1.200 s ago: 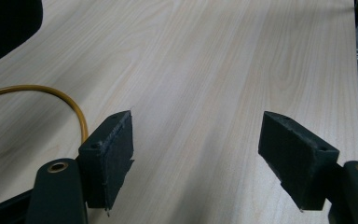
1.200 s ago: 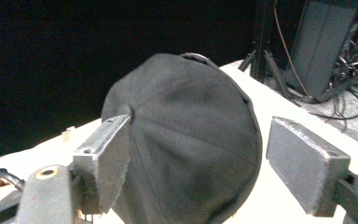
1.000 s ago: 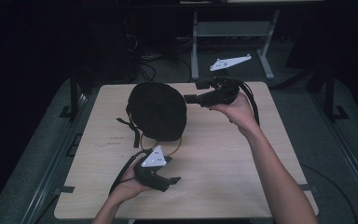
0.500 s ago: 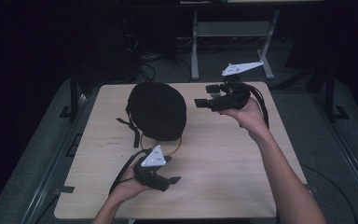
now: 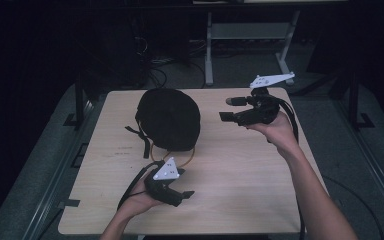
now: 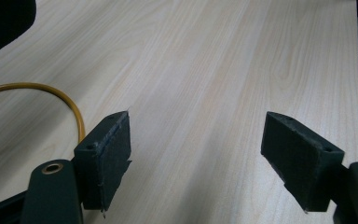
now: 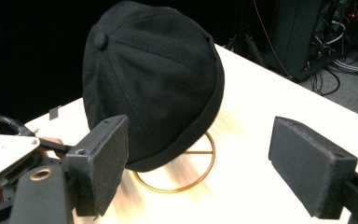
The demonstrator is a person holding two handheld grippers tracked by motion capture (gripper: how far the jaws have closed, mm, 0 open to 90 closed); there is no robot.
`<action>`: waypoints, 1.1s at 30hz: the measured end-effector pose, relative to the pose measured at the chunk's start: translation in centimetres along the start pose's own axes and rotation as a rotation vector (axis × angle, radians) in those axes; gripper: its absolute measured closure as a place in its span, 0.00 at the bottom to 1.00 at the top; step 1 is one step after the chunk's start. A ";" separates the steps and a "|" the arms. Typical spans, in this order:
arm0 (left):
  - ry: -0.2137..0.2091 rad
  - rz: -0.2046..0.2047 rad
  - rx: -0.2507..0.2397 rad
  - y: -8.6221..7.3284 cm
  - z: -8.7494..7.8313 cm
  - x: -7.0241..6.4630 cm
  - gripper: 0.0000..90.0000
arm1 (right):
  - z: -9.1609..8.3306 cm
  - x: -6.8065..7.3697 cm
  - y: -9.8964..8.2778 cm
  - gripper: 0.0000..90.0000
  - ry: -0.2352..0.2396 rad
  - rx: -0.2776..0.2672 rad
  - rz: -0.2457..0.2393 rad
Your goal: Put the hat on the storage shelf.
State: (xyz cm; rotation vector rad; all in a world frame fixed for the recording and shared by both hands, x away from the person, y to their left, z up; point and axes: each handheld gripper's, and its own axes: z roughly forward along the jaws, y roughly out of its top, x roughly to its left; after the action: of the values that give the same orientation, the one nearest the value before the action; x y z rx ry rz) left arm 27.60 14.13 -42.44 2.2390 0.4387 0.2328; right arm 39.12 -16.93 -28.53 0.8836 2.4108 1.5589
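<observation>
Near edge of the table (image 5: 260, 200): the left gripper (image 5: 180, 194) rests in place as before, jaws wide apart with only bare wood between them. Mid-table: the black cap (image 5: 169, 119) sits on its gold wire stand (image 5: 187, 159), unmoved, straps trailing on the wood. Far right: the right gripper (image 5: 227, 109) has drawn back from the cap since the earlier frame; it hovers well apart from it, jaws spread wide, holding nothing.

High view looks down on the table (image 5: 240, 190); both gripper views skim it closely.
</observation>
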 end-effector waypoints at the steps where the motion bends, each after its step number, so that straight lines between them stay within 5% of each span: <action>1: -0.001 0.000 0.003 0.0 0.0 0.0 0.27 | -0.2 -0.1 -0.2 0.22 -0.001 -0.002 0.002; 33: 0.003 -0.008 0.009 -0.1 0.3 0.0 0.25 | -4.2 -2.1 -8.2 0.20 -0.034 0.008 0.108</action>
State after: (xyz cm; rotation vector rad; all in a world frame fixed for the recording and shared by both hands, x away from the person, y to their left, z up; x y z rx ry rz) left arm 27.67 14.01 -42.74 2.2453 0.4516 0.2307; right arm 35.81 -23.77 -34.12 1.0503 2.3845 1.5570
